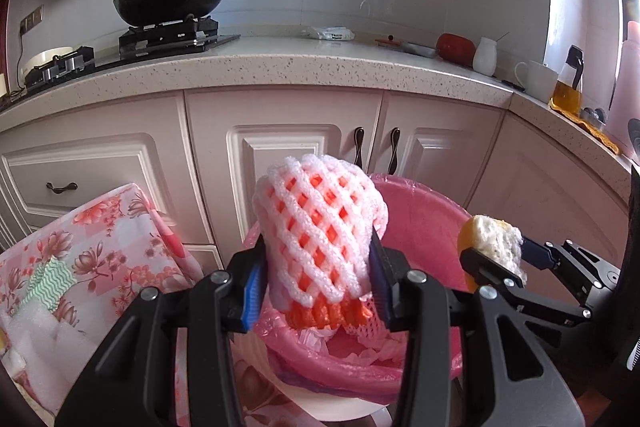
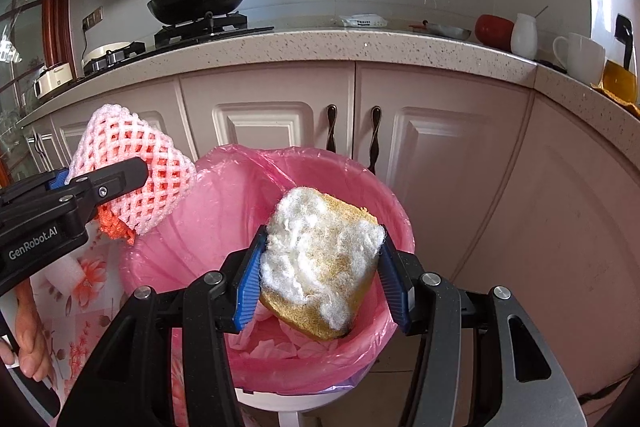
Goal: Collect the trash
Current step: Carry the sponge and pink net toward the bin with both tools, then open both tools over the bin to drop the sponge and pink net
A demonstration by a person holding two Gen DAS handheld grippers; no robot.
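The left gripper (image 1: 318,279) was clamped on a pink-and-white foam mesh fruit sleeve with an orange foam net inside (image 1: 320,231), its 2 blue pads pressed into the sleeve's flanks at partial width; the right gripper (image 2: 320,275) was closed likewise on a worn yellow scouring sponge with frayed white fibre on its face (image 2: 320,263), the pads bearing on its 2 short sides. Both pieces hung over the white bin lined with a pink plastic bag (image 2: 224,219); the sponge sat above the bin's mouth, while the sleeve was held near the bin's left rim in the right wrist view and over the opening in the left wrist view. Crumpled pale scraps already lay at the bottom of the liner.

Both items looked very light and soft; the foam mesh would likely squash and spring back, so a hold across its middle, as here, seemed sound, since its open ends would collapse under the pads. The sponge appeared springy and rough, unlikely to slip, though its loose white fibre could shed or cling to a pad on release. Neither looked fragile; each would probably drift rather than drop straight, so letting go low and centred over the liner seemed wise.

A floral pink cloth-covered surface (image 1: 100,239) stood just left of the bin, with a white foam block (image 1: 44,343) on it.
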